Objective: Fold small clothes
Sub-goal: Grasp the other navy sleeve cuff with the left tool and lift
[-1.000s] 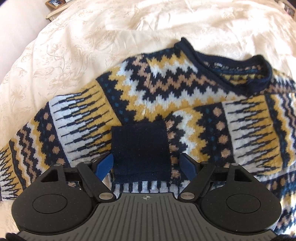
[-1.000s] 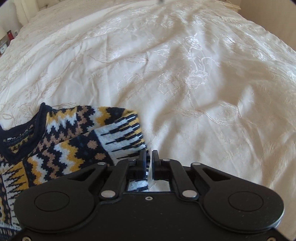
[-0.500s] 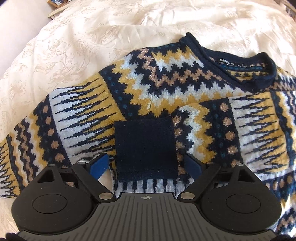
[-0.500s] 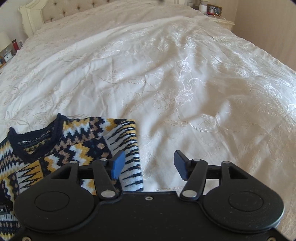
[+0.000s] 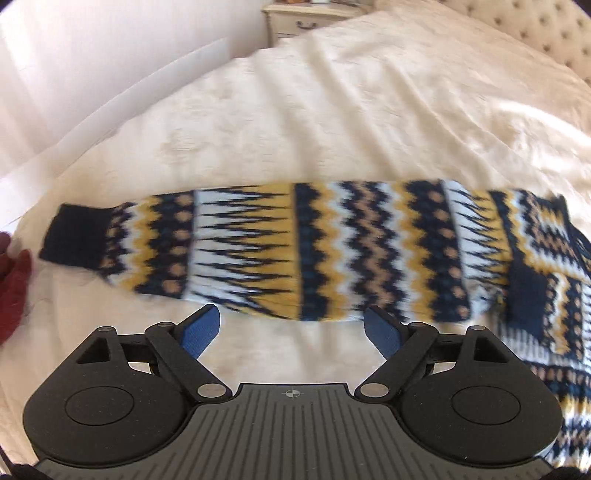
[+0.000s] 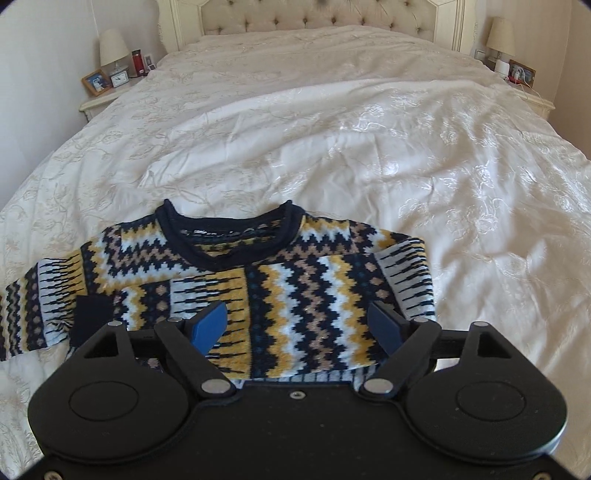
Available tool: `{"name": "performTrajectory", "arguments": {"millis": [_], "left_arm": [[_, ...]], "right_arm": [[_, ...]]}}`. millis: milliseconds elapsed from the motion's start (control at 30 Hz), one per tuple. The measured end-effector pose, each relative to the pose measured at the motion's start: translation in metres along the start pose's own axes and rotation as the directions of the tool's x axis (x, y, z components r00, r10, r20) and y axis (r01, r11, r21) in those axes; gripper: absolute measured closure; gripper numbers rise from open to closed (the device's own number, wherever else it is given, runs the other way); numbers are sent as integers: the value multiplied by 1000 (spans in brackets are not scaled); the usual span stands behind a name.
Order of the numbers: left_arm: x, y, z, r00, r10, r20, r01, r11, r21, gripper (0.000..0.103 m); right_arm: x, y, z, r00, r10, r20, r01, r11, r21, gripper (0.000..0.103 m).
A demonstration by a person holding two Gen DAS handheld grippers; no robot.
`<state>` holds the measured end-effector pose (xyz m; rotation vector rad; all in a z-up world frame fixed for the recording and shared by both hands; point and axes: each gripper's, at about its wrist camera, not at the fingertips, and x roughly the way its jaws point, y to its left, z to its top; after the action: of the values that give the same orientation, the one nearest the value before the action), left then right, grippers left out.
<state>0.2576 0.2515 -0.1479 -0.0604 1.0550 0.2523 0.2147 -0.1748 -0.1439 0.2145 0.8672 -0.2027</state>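
Note:
A small knitted sweater in navy, yellow, white and tan zigzags lies flat on the cream bed, neckline away from me. One sleeve is folded across its chest, its navy cuff resting at the left. The other sleeve stretches straight out over the bedspread, ending in a navy cuff. My left gripper hovers open just in front of that outstretched sleeve, holding nothing. My right gripper hangs open over the sweater's lower body, with nothing between its fingers.
The cream embroidered bedspread spreads wide beyond the sweater. A tufted headboard and nightstands with lamps and photo frames stand at the far end. A dark red sleeve shows at the left edge near the cuff.
My right gripper let go of the sweater's edge, opened and pulled back above the garment. My left gripper swung left, from the folded cuff toward the outstretched sleeve.

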Motion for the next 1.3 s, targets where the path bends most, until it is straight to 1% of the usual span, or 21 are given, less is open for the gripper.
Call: {"name": "performTrajectory", "arguments": {"millis": [133, 200, 267, 400, 533, 600, 633, 667, 700, 733, 767, 833, 867, 967, 1033, 1100, 1167, 1300], "left_arm": [[5, 61, 12, 998, 68, 12, -66, 990, -126, 17], [11, 81, 17, 996, 91, 11, -88, 982, -170, 17], [18, 97, 20, 995, 98, 14, -93, 974, -207, 17], [34, 117, 26, 996, 90, 3, -87, 966, -243, 17], [54, 124, 31, 996, 93, 1, -90, 965, -247, 17], [55, 128, 31, 996, 91, 24, -82, 965, -249, 19], [55, 129, 31, 995, 91, 48, -77, 965, -250, 31], [55, 130, 32, 993, 99, 61, -81, 965, -249, 51], [53, 131, 33, 992, 110, 62, -92, 965, -246, 59], [53, 131, 35, 992, 112, 63, -94, 965, -243, 74], [49, 134, 35, 993, 94, 71, -74, 967, -243, 86], [42, 136, 38, 995, 58, 84, -34, 966, -257, 93], [36, 134, 40, 994, 56, 90, -30, 965, -259, 96], [10, 122, 47, 989, 38, 140, -5, 973, -232, 97], [-10, 109, 53, 984, 19, 177, 16, 981, -192, 97], [-31, 92, 58, 977, -6, 214, 38, 989, -145, 97], [-53, 70, 65, 966, -40, 257, 65, 994, -91, 97], [-93, 18, 75, 940, -119, 318, 128, 992, -7, 97]], "right_arm": [[-8, 20, -4, 1000, 14, -4, -14, 1000, 7, 19], [-12, 30, -6, 1000, 16, -4, -16, 1000, 2, 19], [-17, 40, -8, 1000, 18, -3, -18, 1000, -3, 19], [-25, 55, -12, 1000, 12, 0, -12, 1000, -1, 19], [-32, 66, -17, 1000, 5, -4, -5, 1000, -2, 19], [-35, 70, -19, 1000, 2, -6, -2, 1000, -3, 18], [-36, 72, -20, 1000, 1, -8, -1, 1000, -1, 19], [-38, 73, -22, 1000, 0, -10, 0, 1000, 2, 19], [-39, 74, -23, 1000, 1, -13, -1, 1000, 4, 18], [-40, 74, -24, 1000, 3, -17, -3, 1000, 7, 18], [-40, 74, -26, 1000, 5, -21, -5, 1000, 10, 19], [-40, 73, -28, 999, 12, -32, -12, 1000, 13, 19], [-40, 72, -29, 999, 14, -37, -14, 1000, 14, 19], [-39, 68, -32, 999, 23, -47, -22, 999, 29, 19], [-38, 64, -33, 998, 32, -50, -30, 999, 44, 19], [-37, 60, -34, 998, 43, -51, -40, 998, 52, 19], [-36, 54, -34, 997, 56, -50, -53, 997, 55, 19], [-35, 37, -36, 996, 79, -49, -76, 995, 70, 19]]}}
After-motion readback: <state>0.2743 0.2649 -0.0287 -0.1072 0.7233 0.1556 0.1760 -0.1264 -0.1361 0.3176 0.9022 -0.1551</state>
